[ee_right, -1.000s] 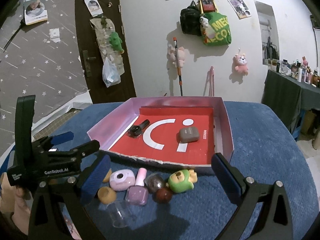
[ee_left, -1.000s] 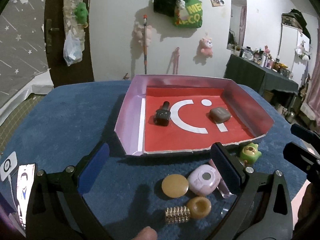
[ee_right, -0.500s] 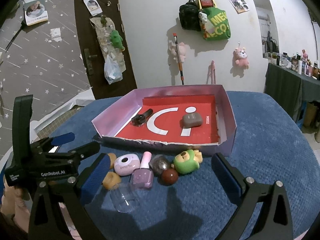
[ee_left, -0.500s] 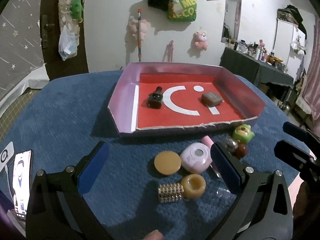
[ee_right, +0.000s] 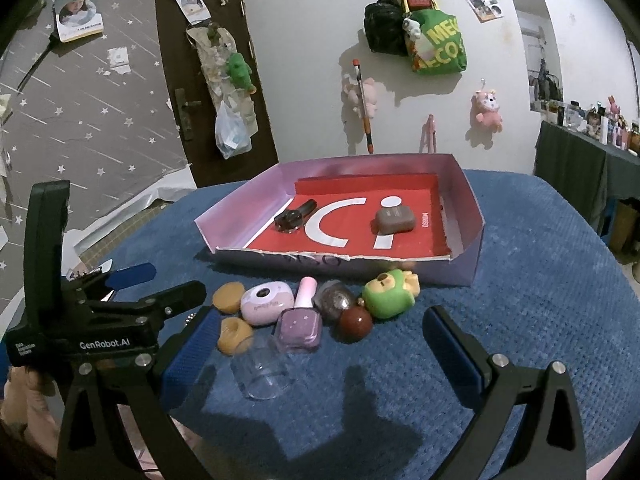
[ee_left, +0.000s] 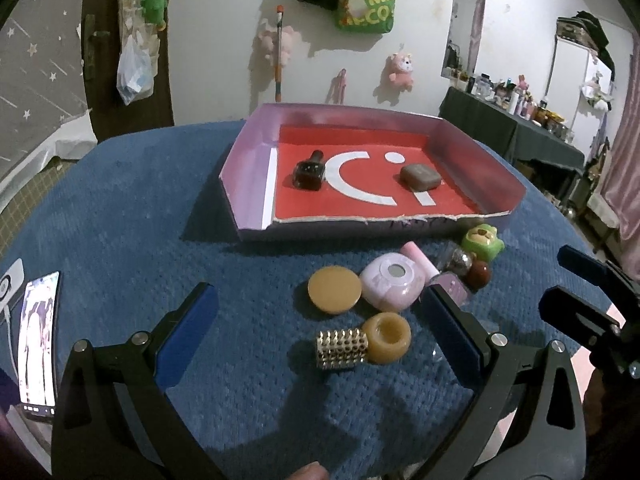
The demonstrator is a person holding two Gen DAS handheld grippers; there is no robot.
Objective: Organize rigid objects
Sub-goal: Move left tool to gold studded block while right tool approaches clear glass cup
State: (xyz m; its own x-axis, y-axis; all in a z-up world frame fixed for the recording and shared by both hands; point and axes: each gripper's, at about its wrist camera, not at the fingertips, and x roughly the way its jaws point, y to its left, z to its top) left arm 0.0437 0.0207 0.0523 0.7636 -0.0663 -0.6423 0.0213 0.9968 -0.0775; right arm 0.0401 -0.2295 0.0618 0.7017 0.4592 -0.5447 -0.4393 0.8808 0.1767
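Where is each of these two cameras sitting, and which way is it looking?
Left wrist: on the left gripper, facing the tray across the blue cloth; its open fingers and the right gripper's tips show.
Right wrist: on the right gripper, facing the same tray from further right; the left gripper shows.
Shared: tray, green toy.

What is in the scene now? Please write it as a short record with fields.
surface: blue cloth
tray: holds dark bottle and brown case
outside tray: tan disc, pink case, tan ring, studded roller, nail polish, green toy, red ball, clear cup
left hand-held gripper: open, empty
right hand-held gripper: open, empty
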